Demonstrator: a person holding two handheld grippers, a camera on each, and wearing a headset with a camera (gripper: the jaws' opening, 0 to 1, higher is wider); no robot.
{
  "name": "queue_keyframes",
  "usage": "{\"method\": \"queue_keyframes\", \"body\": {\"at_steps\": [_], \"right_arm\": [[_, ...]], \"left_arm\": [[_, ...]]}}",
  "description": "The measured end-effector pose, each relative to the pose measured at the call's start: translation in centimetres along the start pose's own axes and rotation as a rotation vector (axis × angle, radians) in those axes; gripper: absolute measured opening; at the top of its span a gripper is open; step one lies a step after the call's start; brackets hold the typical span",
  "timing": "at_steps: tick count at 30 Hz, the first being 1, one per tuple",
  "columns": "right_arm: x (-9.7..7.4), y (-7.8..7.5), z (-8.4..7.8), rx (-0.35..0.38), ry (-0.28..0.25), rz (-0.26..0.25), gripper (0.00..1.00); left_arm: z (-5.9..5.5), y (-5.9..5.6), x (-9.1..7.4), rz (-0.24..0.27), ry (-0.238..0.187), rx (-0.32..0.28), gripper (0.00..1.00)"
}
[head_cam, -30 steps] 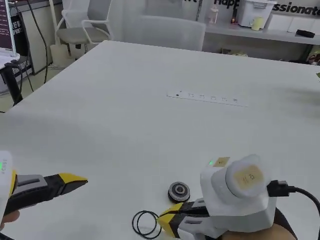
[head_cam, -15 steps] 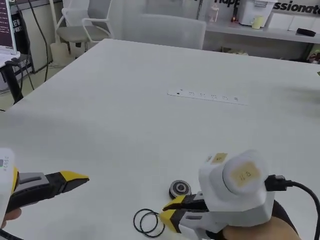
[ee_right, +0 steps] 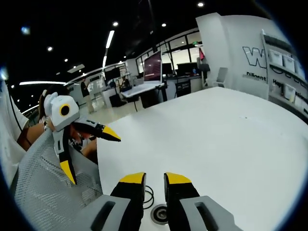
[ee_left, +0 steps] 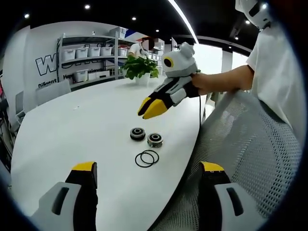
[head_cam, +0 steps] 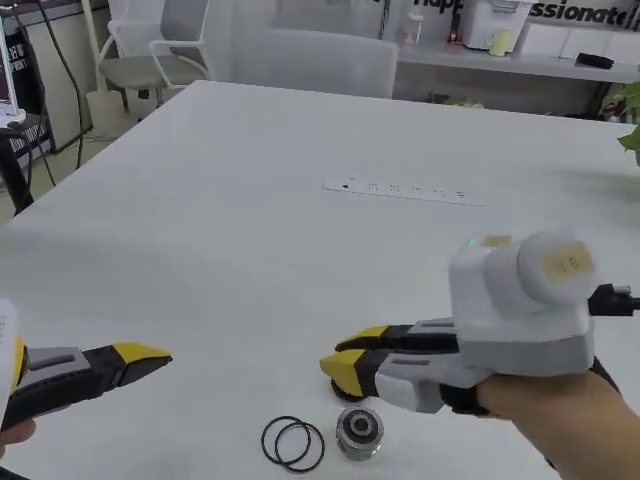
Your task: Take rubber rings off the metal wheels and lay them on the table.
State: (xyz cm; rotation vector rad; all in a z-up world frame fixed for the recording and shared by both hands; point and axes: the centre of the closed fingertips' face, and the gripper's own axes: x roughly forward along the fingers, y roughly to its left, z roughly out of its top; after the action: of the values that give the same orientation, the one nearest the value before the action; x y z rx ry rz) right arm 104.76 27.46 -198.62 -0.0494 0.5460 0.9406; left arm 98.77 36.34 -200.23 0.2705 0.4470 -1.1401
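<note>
Two black rubber rings (head_cam: 293,442) lie overlapping on the white table (head_cam: 250,230), also seen as rings (ee_left: 147,158). A metal wheel (head_cam: 358,430) sits just right of them. The left gripper view has that wheel (ee_left: 155,140) and a darker second wheel (ee_left: 137,134) side by side. My right gripper (head_cam: 347,360) hovers above the wheels, its jaws a narrow gap apart with nothing between; its own view looks down on a wheel (ee_right: 159,214). My left gripper (ee_left: 149,168) stands wide open and empty, off to the left of the rings (head_cam: 150,355).
A white power strip (head_cam: 405,191) lies across the middle of the table. Chairs (head_cam: 150,45) stand beyond the far edge, and shelves with boxes (head_cam: 500,25) line the back wall. A potted plant (ee_left: 139,67) sits at the table's end.
My right gripper has lifted off the table beside the rings and pulled up and right. A wheel that it covered now shows next to the rings. The left gripper has stayed put.
</note>
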Motion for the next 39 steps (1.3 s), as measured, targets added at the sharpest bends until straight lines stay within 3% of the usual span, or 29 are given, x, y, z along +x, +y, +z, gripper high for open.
{"method": "queue_keyframes", "body": {"at_steps": [10, 12, 16, 21, 25, 31, 35, 36, 39], "right_arm": [[-2.1, -0.3, 3.2, 0.012, -0.092, 0.044, 0.23], [-2.3, -0.7, 4.1, 0.013, -0.117, 0.031, 0.23], [-3.0, -1.4, 7.3, 0.023, -0.223, 0.010, 0.22], [-3.5, -2.5, 9.3, 0.001, -0.265, -0.020, 0.22], [-3.7, -3.1, 8.9, -0.014, -0.268, -0.022, 0.24], [-3.8, -4.3, 6.0, 0.014, -0.233, -0.043, 0.24], [-3.3, -4.6, 3.4, 0.034, -0.173, -0.041, 0.23], [-3.2, -4.9, 2.6, 0.032, -0.136, -0.051, 0.23], [-2.7, -5.0, 2.0, -0.006, -0.103, -0.054, 0.22]], "left_arm": [[0.0, -0.4, 0.1, -0.020, 0.014, 0.017, 0.87], [0.0, -0.4, 0.1, -0.023, 0.014, 0.019, 0.87], [1.0, -0.8, 0.1, -0.035, -0.019, 0.025, 0.87], [1.3, -0.8, 0.1, -0.043, -0.034, 0.021, 0.87], [0.9, -1.0, 0.2, -0.054, -0.008, 0.037, 0.88], [1.3, -0.9, 0.3, -0.068, 0.001, 0.047, 0.89], [2.2, -0.8, 0.5, -0.078, 0.007, 0.083, 0.89], [2.5, -0.7, 0.5, -0.079, 0.005, 0.088, 0.88], [3.9, -0.4, 0.7, -0.080, -0.018, 0.119, 0.88]]}}
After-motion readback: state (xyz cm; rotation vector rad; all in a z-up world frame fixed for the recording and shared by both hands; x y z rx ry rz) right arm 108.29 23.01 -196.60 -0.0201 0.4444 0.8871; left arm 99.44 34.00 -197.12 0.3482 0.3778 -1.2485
